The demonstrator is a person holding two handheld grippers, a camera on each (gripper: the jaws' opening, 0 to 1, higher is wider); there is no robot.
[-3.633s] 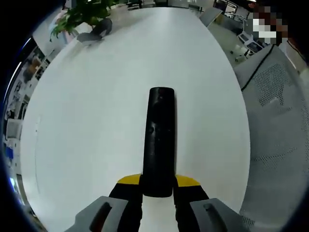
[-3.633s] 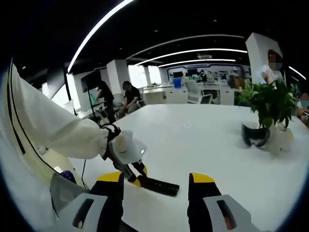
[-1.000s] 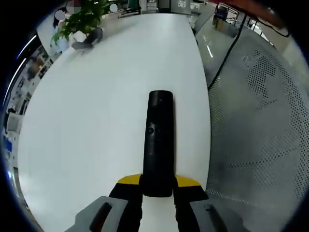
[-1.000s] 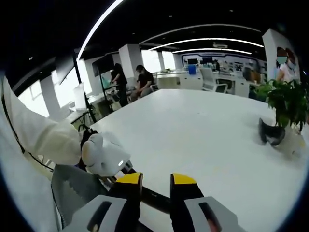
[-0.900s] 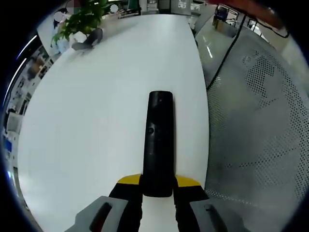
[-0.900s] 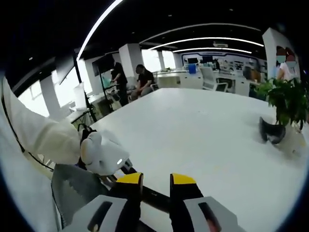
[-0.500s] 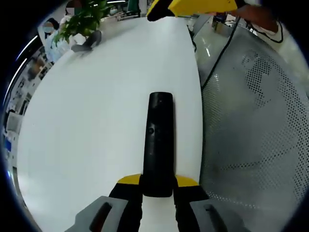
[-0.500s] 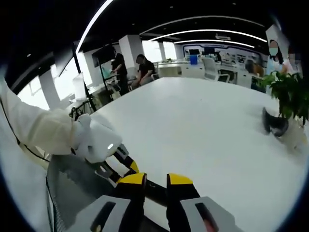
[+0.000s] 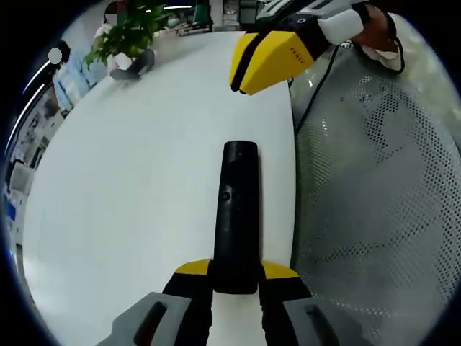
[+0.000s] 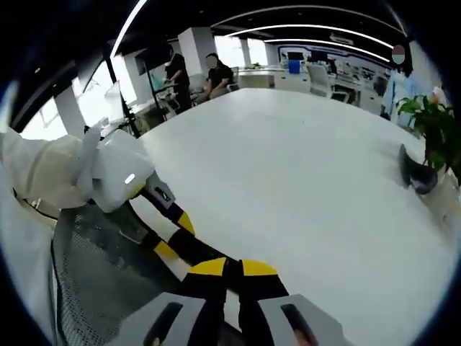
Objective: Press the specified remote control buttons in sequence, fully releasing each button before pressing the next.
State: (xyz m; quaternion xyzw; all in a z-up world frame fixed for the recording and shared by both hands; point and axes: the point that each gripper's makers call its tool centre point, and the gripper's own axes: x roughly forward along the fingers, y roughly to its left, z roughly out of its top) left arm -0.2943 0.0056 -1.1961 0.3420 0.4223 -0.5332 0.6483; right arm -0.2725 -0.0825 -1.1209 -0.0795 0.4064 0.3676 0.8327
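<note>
The remote (image 9: 236, 209), black and long, is clamped at its near end between the yellow-tipped jaws of the left gripper (image 9: 236, 277) and runs straight away from them above the white table (image 9: 130, 187), close to the table's edge; whether it rests on the top or is held just clear of it cannot be told. A small round button shows on its upper face about midway along. In the left gripper view the right gripper (image 9: 270, 61) comes in from the top right, its yellow tips pressed together, well apart from the remote's far end and above the table, with a hand (image 9: 360, 21) behind it. In the right gripper view the right gripper (image 10: 225, 270) has its jaws closed on each other with nothing between them, and just beyond its tips lies the remote (image 10: 194, 249), held by the left gripper (image 10: 171, 234), whose yellow tips show on either side of it, with a white-sleeved arm (image 10: 43, 173) reaching in from the left. Beside the table edge lies a grey perforated surface (image 9: 374, 216), and a black cable (image 9: 317, 94) runs across it. At the table's far end stand a potted plant (image 9: 126, 36) and a dark curved thing (image 10: 416, 176) next to it. Farther off, people (image 10: 194, 76) sit at desks under long ceiling lights.
</note>
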